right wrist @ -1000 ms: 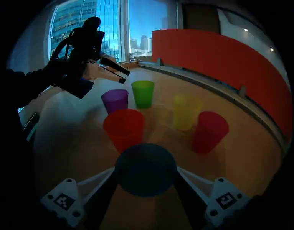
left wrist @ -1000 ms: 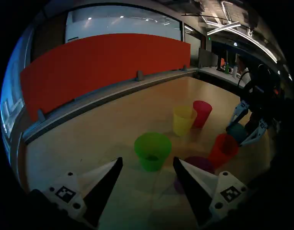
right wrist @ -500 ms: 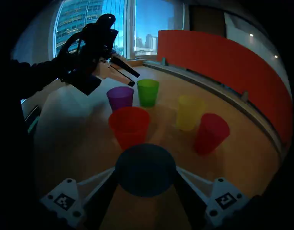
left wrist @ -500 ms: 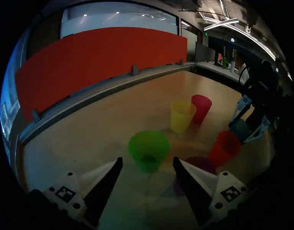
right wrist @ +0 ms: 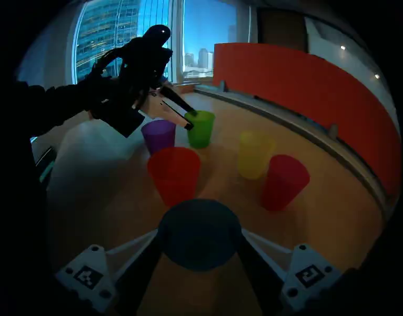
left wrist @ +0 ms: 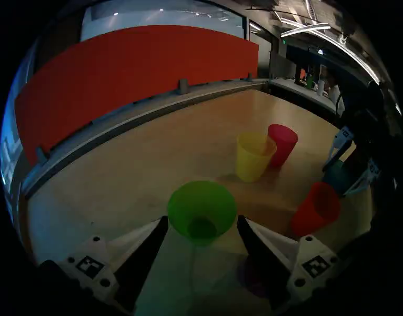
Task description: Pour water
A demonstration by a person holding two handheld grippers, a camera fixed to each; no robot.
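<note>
Translucent green plastic cup [left wrist: 202, 210]: upright on the pale wooden tabletop [left wrist: 164, 152], between the spread fingers of the left gripper [left wrist: 201, 221] (contact with its wall cannot be told). Dark blue plastic cup [right wrist: 199, 233]: pinched upright in the right gripper [right wrist: 199, 238]. Orange-red tapered cup [right wrist: 173, 175] and purple tapered cup [right wrist: 159, 135] stand just beside each other. Yellow tapered cup [left wrist: 254, 156] stands just beside the crimson tapered cup [left wrist: 282, 145]. Contents are not discernible.

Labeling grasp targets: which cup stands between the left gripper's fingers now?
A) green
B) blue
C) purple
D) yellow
A: in the left gripper view the green cup stands between the spread fingers of the left gripper; the blue cup is in the right gripper.
</note>
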